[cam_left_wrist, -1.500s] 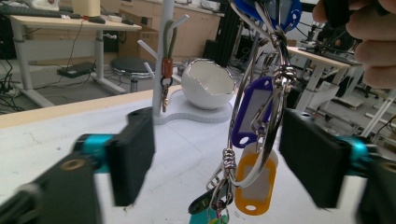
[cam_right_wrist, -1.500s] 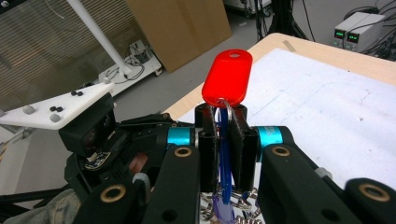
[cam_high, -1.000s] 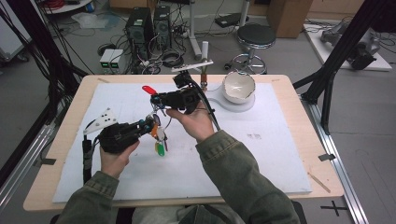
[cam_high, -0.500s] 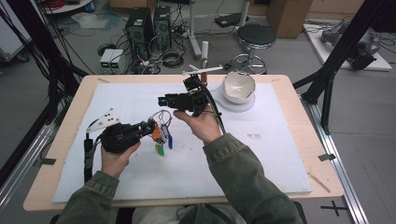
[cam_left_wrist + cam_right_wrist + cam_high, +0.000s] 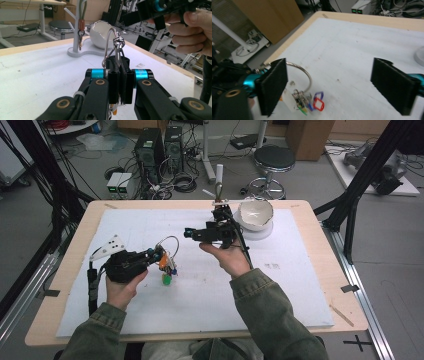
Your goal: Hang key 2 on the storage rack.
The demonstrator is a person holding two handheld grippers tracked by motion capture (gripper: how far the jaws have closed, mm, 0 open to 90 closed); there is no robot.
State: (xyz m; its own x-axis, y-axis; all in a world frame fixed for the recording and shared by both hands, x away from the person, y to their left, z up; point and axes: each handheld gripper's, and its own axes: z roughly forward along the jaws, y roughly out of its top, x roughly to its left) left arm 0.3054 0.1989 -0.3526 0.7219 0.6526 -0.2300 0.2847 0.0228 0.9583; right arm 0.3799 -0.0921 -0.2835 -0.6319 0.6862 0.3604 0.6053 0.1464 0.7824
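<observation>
A wire key ring (image 5: 169, 251) strung with small coloured tags (image 5: 316, 103) is held low over the white mat (image 5: 200, 295) at the left of the bench (image 5: 310, 215), clenched between the pads of the left tool (image 5: 119, 82). The right tool (image 5: 200, 233) is held higher, nearer the middle of the bench, apart from the ring; its jaws, just opened, are released and spread wide with nothing gripped. A white bowl (image 5: 255, 214) and a small stand (image 5: 78, 30) are seen near the far edge.
</observation>
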